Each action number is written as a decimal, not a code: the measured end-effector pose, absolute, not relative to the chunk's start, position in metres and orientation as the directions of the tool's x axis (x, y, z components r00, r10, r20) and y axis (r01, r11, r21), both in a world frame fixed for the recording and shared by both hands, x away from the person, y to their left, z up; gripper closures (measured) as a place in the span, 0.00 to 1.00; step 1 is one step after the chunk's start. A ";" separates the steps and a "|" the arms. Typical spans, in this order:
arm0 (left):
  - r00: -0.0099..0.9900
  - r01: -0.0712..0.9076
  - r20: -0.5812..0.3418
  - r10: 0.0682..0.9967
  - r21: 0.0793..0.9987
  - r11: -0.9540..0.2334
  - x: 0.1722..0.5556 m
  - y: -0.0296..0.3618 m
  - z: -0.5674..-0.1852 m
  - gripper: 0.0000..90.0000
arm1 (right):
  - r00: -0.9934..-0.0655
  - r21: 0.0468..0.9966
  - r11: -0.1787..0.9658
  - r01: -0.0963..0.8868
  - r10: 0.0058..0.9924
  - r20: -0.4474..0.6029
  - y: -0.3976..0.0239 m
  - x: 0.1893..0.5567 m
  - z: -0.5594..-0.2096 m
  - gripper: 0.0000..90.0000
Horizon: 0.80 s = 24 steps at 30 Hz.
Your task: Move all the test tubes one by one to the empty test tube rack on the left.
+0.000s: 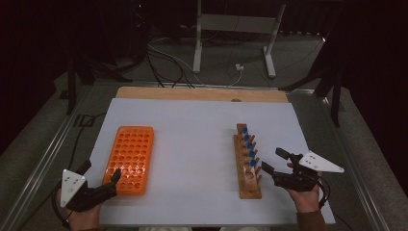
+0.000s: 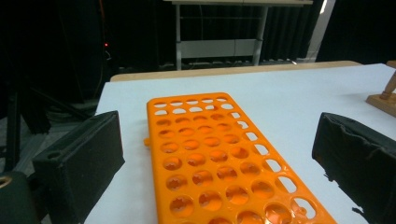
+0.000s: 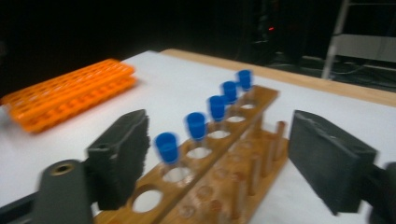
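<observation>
My right claw (image 3: pixel 219 154) is released around the nearest light, slippery blue-capped glass tube (image 3: pixel 166 148); I'd grip its cap.

A dim room lying around a pale work surface

A white sheet-covered tabletop (image 1: pixel 192 144) with a bare wooden far edge (image 1: pixel 202 94) is sitting on grey carpeted floor (image 1: pixel 38 139). Black curtains (image 1: pixel 365 43) are hanging behind, a white metal table frame (image 1: pixel 235 24) is standing beyond, and black and white cables (image 1: pixel 168 62) are trailing across the floor beneath it.
</observation>
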<state>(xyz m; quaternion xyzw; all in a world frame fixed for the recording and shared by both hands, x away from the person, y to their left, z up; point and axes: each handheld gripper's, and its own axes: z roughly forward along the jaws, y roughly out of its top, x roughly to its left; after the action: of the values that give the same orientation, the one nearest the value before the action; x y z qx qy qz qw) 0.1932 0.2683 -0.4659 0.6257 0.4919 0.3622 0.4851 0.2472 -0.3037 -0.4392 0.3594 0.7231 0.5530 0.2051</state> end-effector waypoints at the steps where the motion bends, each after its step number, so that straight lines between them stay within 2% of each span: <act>1: 0.255 0.265 -0.023 0.967 0.963 -0.047 0.194 0.268 -0.466 0.03 | -0.665 0.944 0.141 0.298 0.740 0.099 -0.301 0.246 -0.439 0.31; 5: 0.256 0.265 -0.027 0.966 0.963 -0.043 0.194 0.266 -0.466 0.02 | -0.696 0.937 0.183 0.298 0.714 0.083 -0.289 0.244 -0.440 0.49; 10: 0.256 0.267 -0.036 0.966 0.963 -0.035 0.194 0.265 -0.466 0.02 | -0.708 0.929 0.206 0.308 0.702 0.079 -0.280 0.246 -0.447 0.66; 20: 0.270 0.281 -0.015 0.963 0.958 -0.064 0.198 0.257 -0.468 0.02 | -0.699 0.904 0.254 0.345 0.712 0.067 -0.270 0.254 -0.460 0.76; 24: 0.284 0.279 -0.014 0.959 0.958 -0.068 0.198 0.253 -0.468 0.02 | -0.694 0.899 0.257 0.356 0.717 0.070 -0.266 0.257 -0.462 0.77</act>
<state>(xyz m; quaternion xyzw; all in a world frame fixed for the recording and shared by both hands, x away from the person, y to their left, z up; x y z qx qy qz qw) 0.1980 0.2532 -0.4676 0.6403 0.4834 0.3525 0.4818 0.2567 -0.2655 -0.4623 0.3473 0.7721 0.5009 0.1801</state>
